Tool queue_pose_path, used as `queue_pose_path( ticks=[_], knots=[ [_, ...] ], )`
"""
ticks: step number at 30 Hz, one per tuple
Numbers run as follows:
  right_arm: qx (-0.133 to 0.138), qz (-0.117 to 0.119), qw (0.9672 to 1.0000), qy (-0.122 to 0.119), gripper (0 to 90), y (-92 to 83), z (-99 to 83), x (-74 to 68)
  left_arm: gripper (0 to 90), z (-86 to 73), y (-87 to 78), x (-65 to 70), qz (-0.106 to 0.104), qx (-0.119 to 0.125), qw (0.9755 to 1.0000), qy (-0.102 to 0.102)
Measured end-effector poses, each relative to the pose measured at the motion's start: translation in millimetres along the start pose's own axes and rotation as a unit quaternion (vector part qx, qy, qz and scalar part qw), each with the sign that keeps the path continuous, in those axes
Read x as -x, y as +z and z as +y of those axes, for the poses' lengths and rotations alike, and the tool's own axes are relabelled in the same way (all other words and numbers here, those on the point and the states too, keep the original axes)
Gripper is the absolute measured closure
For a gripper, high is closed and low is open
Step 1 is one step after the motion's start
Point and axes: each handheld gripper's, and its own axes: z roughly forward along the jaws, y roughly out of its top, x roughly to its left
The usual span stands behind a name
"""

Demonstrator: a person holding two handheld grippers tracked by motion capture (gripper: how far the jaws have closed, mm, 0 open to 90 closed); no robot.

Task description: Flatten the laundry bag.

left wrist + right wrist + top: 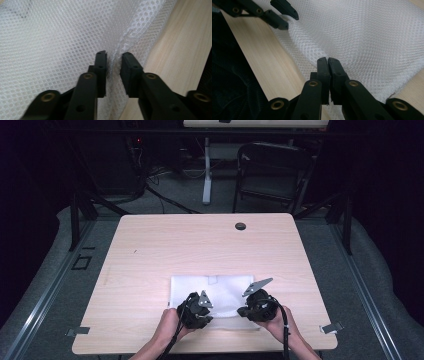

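We find the white mesh cloth [220, 292] flat at the table's [150, 255] near edge. The left tool [114, 62] stands slightly parted astride a raised fold; the right tool [327, 62] pinches the cloth's edge.

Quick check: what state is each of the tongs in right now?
Left tongs: open, jaws straddling a raised fold of the white mesh cloth, not pinched.
Right tongs: shut on the mesh cloth's near edge.
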Motion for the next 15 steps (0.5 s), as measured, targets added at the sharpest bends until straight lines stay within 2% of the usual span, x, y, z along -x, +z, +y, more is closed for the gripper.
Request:
queue_pose_path(
  ticks=[3,7,9,12,15],
  knots=[
    [-0.003,0.001,1.0000,-0.003,84.8,-1.4,0.1,-1.0,84.4,0.3,0.1,-1.7,0.001,0.001,1.0000,-0.008],
    [0.010,-0.008,0.9999,-0.010,81.3,-9.4,-0.5,-7.5,86.2,0.9,0.3,-3.8,-0.002,-0.002,0.9998,-0.018],
    [0.018,-0.002,0.9998,-0.012,83.1,-13.5,-1.2,-10.8,86.3,1.3,0.9,-4.3,-0.002,0.000,0.9997,-0.023],
    [0.022,0.006,0.9993,-0.029,90.0,-13.4,-3.7,-18.5,86.3,2.5,0.9,-4.4,-0.001,0.001,0.9996,-0.028],
    [0.008,0.014,0.9988,-0.047,90.0,-3.1,-5.0,-25.5,86.3,3.5,-0.5,-5.8,-0.001,0.004,0.9997,-0.026]
  ],
)
